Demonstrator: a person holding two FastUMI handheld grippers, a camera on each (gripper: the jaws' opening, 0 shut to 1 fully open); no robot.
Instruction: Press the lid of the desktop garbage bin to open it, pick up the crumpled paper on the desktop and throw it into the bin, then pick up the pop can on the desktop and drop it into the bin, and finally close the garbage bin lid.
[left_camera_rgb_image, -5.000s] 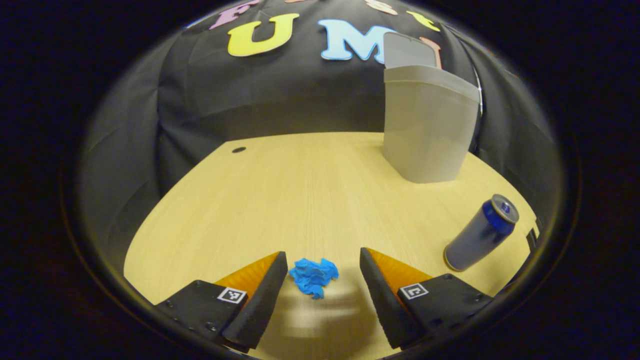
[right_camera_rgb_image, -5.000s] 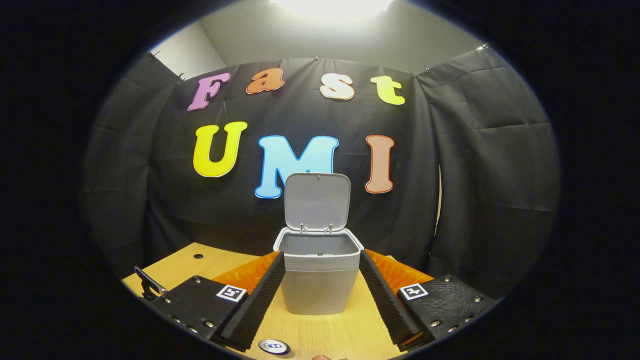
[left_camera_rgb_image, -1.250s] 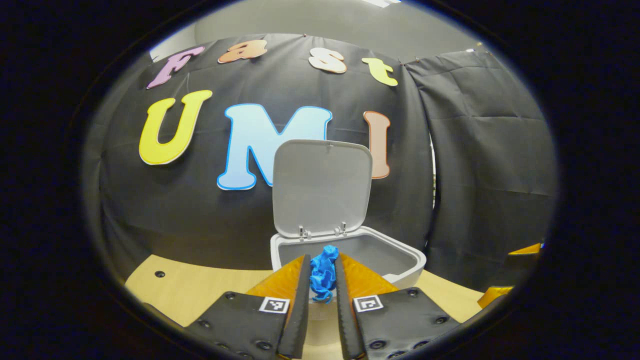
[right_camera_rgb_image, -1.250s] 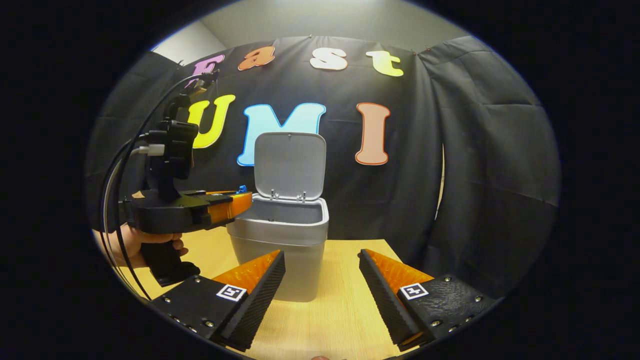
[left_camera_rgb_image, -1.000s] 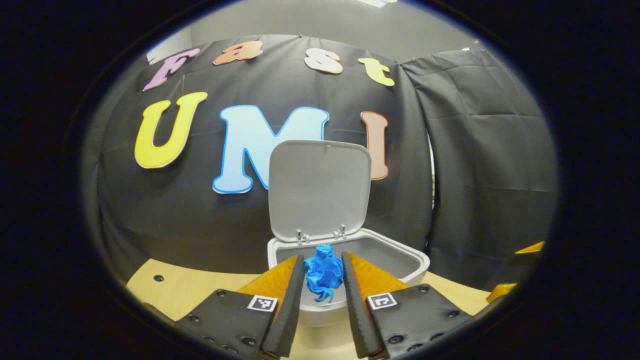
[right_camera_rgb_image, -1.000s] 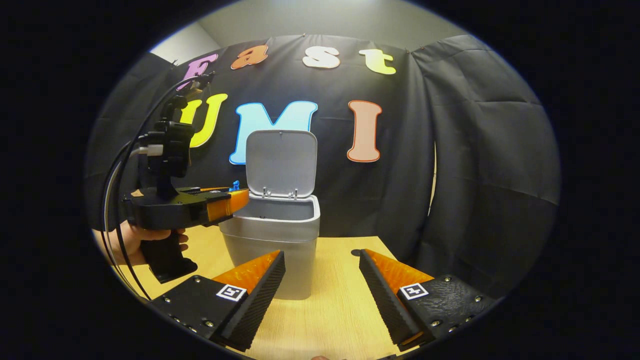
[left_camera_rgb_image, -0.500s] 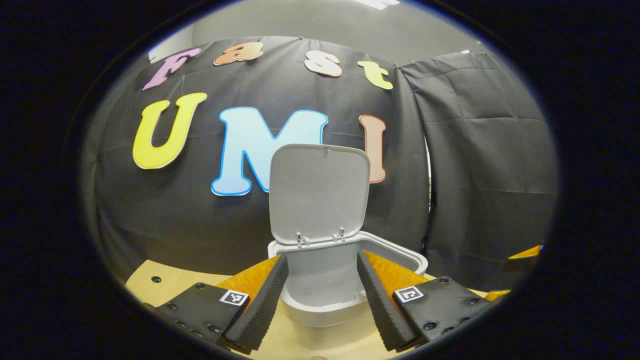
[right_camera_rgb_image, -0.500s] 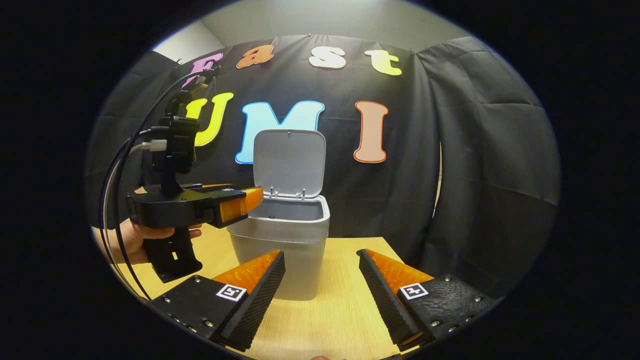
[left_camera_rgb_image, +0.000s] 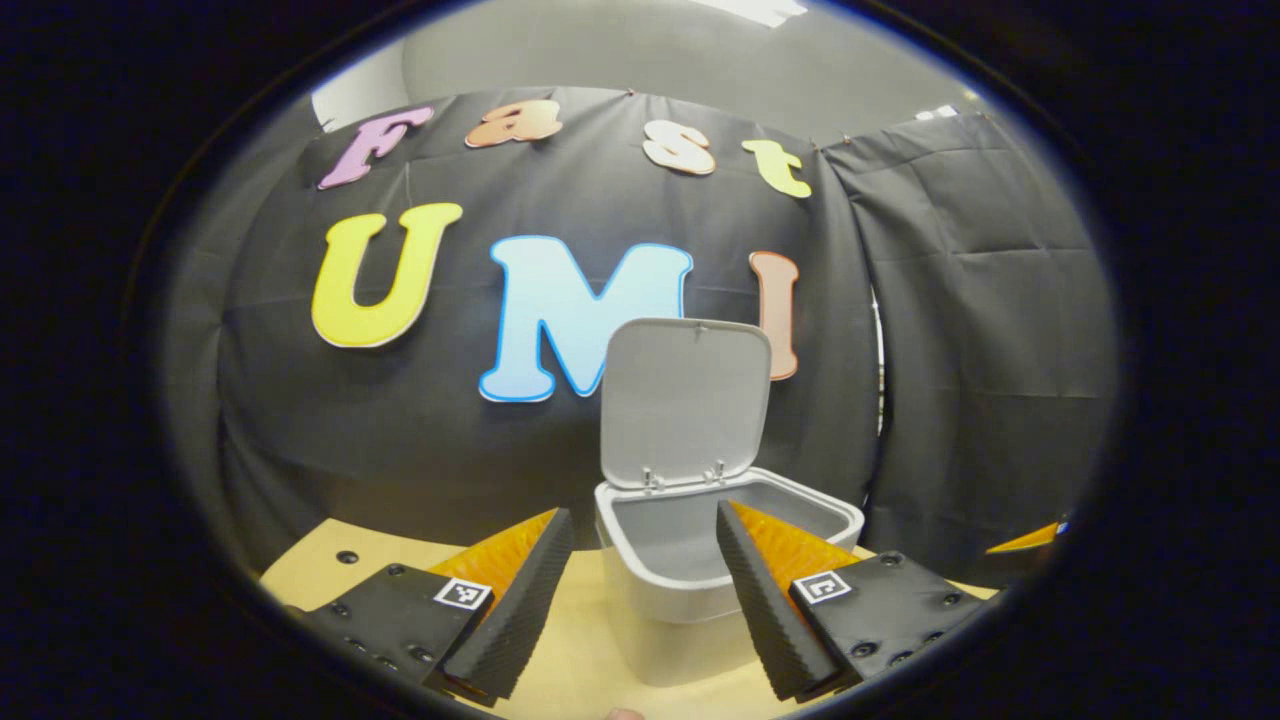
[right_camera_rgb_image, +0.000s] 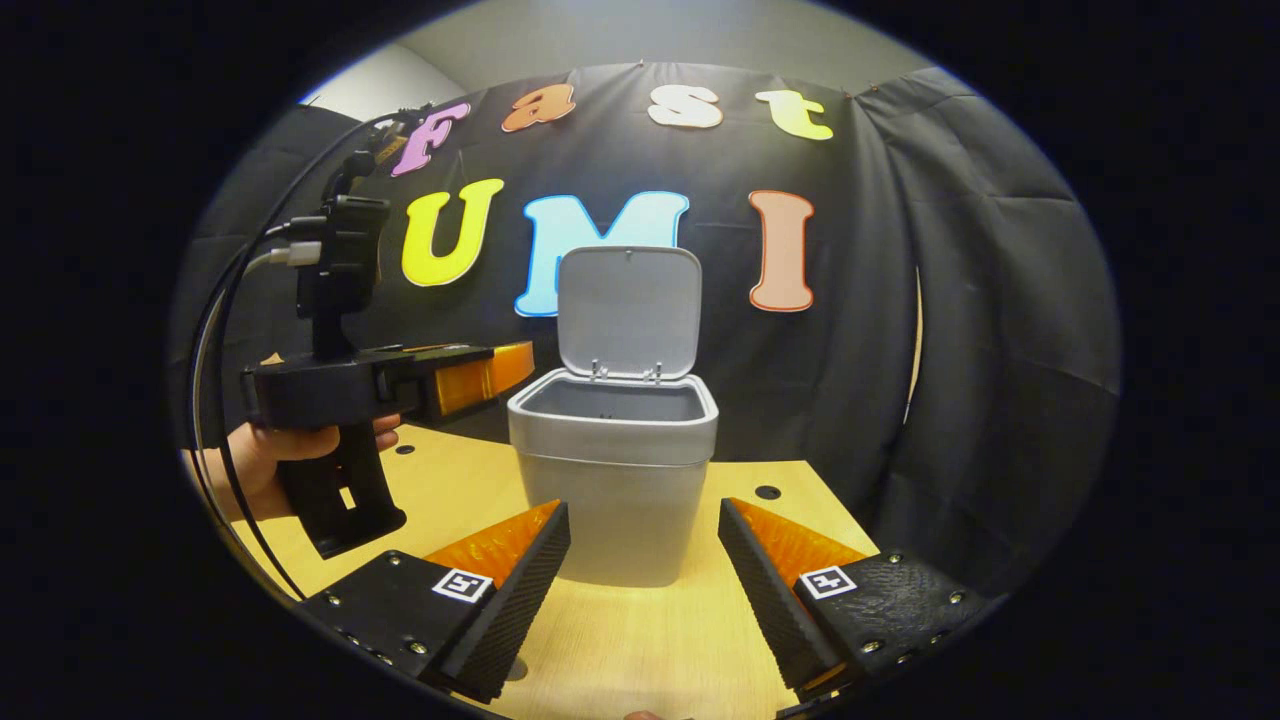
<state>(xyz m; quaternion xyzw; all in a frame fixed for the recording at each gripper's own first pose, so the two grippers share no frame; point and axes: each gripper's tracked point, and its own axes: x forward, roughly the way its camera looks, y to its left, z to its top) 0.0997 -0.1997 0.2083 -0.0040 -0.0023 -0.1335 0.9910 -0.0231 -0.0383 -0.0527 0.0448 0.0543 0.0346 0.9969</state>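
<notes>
In the right gripper view, a hand (right_camera_rgb_image: 262, 462) at the left side wraps the pistol-style handle of the left gripper (right_camera_rgb_image: 512, 366), which is held level above the desktop (right_camera_rgb_image: 640, 640), its body horizontal and its fingers pointing toward the garbage bin (right_camera_rgb_image: 620, 480). The tips stop just beside the bin's left rim, near but apart from it. Cables run up and back from a mount standing on top of that gripper. In the left gripper view its own fingers are spread wide, released, with nothing between them, and the left gripper (left_camera_rgb_image: 640, 540) looks forward at the bin's open mouth.

The right gripper (right_camera_rgb_image: 642, 545) is low over the near part of the desktop, its fingers also parted and empty, the bin's base seen in the gap between them but farther off.

The bin is a pale grey, smooth-sided container that narrows toward its base and has a thicker band around the rim. It stands toward the far edge of the pale wood desktop, close to the black cloth wall. Its lid (right_camera_rgb_image: 630, 310) is raised upright on two small hinges at the back rim, the plain inner face turned this way. What lies inside the bin cannot be told.

Small square black-and-white markers sit on the finger mounts of both grippers; no brand or readable label shows on the bin.
</notes>
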